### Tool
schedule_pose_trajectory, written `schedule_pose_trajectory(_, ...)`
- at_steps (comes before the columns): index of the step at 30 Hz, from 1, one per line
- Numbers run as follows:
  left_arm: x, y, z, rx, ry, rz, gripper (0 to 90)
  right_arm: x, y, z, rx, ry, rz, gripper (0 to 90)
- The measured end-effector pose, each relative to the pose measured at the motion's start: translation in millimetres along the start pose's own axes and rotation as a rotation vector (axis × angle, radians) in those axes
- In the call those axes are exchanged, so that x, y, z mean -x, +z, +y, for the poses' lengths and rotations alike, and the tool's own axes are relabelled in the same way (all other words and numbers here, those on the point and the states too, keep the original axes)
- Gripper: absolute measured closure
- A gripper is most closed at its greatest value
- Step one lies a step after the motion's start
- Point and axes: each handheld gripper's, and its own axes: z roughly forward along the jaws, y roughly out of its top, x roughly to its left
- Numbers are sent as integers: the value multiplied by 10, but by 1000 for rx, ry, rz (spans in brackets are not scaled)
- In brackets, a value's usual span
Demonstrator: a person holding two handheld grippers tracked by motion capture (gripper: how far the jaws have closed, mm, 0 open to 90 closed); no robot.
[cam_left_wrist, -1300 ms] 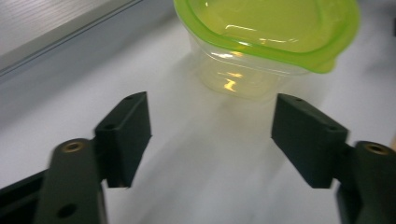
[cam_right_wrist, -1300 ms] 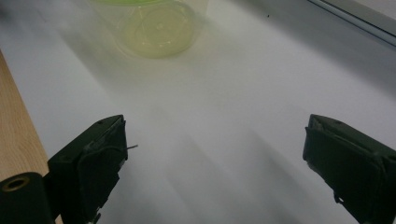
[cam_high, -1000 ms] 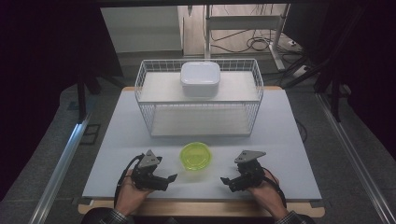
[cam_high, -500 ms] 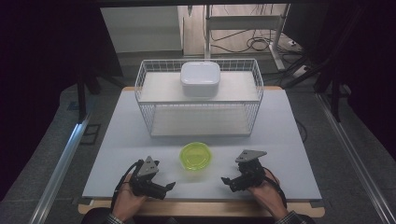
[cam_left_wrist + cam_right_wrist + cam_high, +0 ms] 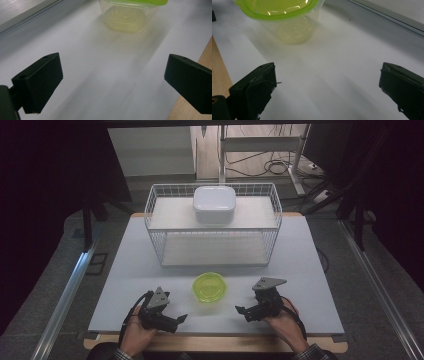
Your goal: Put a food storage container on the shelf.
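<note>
A clear tub with a green lid (image 5: pixel 209 287) stands on the white table top (image 5: pixel 125 270), near the front and midway between my two hands. My left gripper (image 5: pixel 176 321) lies low at the tub's left and points at it. Its jaws have just been opening and now stand wide, with bare table between them. In the left gripper view the green-lidded tub (image 5: pixel 130 15) is ahead of the left gripper (image 5: pixel 112 72), apart from it. My right gripper (image 5: pixel 243 313) sits open at the tub's right, and the right gripper view has the tub (image 5: pixel 284 17) ahead of the right gripper (image 5: pixel 327 77).
A white wire basket (image 5: pixel 215 245) with two levels stands behind the tub. A white lidded box (image 5: pixel 215 204) rests on its upper level. The table's wooden front edge (image 5: pixel 215 342) runs just below my hands. A metal rail (image 5: pixel 65 295) lies along the left.
The left gripper has tipped a little in its hand and its jaws stand slightly wider. The right gripper, the tub and the basket have not moved.
</note>
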Motion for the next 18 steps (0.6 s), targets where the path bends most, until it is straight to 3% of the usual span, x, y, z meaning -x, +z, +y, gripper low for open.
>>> schedule_pose_trajectory(7,-4,10,-4,-4,-1,2,17,45,17,107,-16,57,-2,8)
schedule_pose_trajectory(10,-6,15,-6,-6,-2,3,17,53,22,142,-29,59,-7,47)
schedule_pose_trajectory(18,-9,23,-8,-12,4,9,18,162,17,265,-18,133,35,168)
